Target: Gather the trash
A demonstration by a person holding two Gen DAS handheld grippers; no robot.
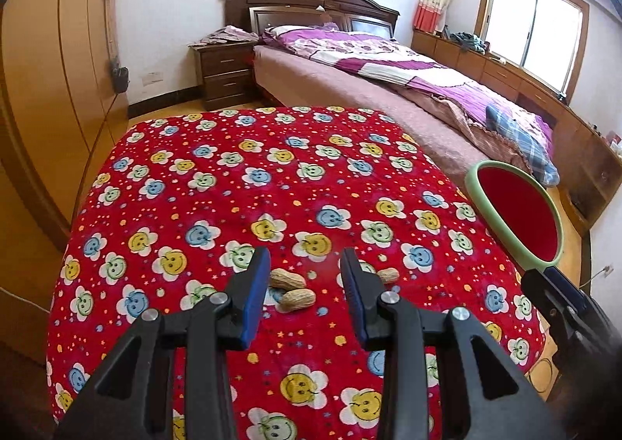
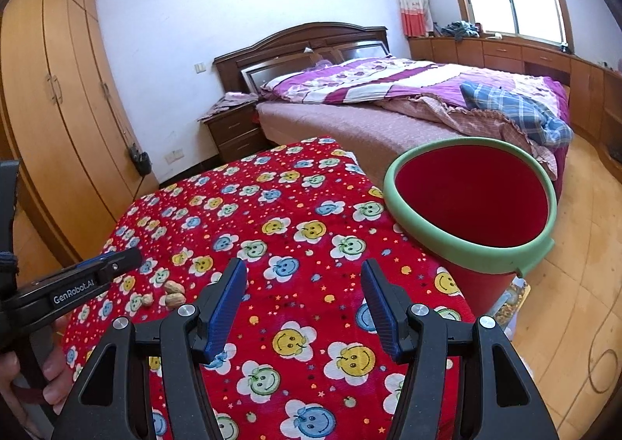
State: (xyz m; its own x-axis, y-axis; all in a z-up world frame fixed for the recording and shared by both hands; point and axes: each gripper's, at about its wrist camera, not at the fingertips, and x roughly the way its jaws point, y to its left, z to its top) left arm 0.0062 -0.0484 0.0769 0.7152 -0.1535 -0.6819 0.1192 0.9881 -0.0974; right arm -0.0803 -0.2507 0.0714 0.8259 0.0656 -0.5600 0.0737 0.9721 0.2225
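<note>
Left gripper (image 1: pixel 305 276) released, jaws apart, hovering over three peanuts (image 1: pixel 297 300) lying on the red smiley-flower cloth (image 1: pixel 241 183) near the table's near edge; nothing between the pads. Two shells touching between the fingertips, a third just right of the right finger. Right gripper (image 2: pixel 305 294) released too, empty, poised above the cloth. Red bin with green rim (image 2: pixel 466 241) standing at the table's right side, mouth open. Bed (image 1: pixel 388 63) far behind.

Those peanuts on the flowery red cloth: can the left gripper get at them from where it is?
Probably yes. The peanuts lie bare on the cloth just ahead of the left gripper, its fingers apart, with nothing in between.
</note>
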